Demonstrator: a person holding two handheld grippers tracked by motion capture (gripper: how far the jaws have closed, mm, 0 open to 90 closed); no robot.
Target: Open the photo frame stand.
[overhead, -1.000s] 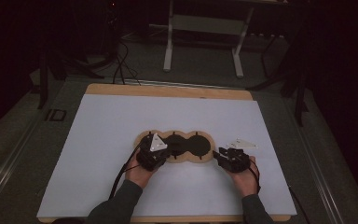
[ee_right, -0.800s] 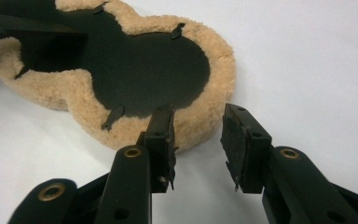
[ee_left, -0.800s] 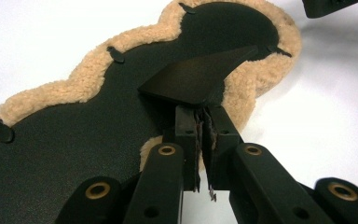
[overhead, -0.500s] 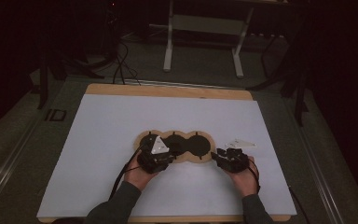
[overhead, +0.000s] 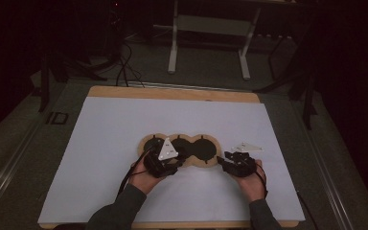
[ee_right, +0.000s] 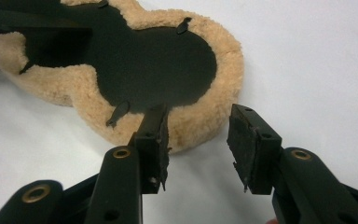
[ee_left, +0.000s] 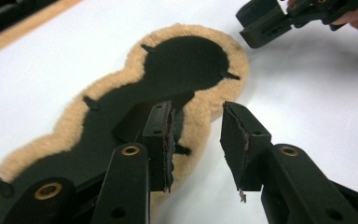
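Both grippers' jaws, just opened wider.

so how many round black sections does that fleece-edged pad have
3, in a row along the tan fleece-edged pad on the white table sheet: one at its left end under the left gripper, one in the middle, one at the right end nearest the right gripper.

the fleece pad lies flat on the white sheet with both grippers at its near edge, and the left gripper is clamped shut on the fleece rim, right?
Not quite. The fleece pad does lie flat on the white sheet with both grippers at its near edge, but the left gripper is not clamped: its jaws have just been opening and stand apart, as the left gripper view shows. The right gripper is open too.
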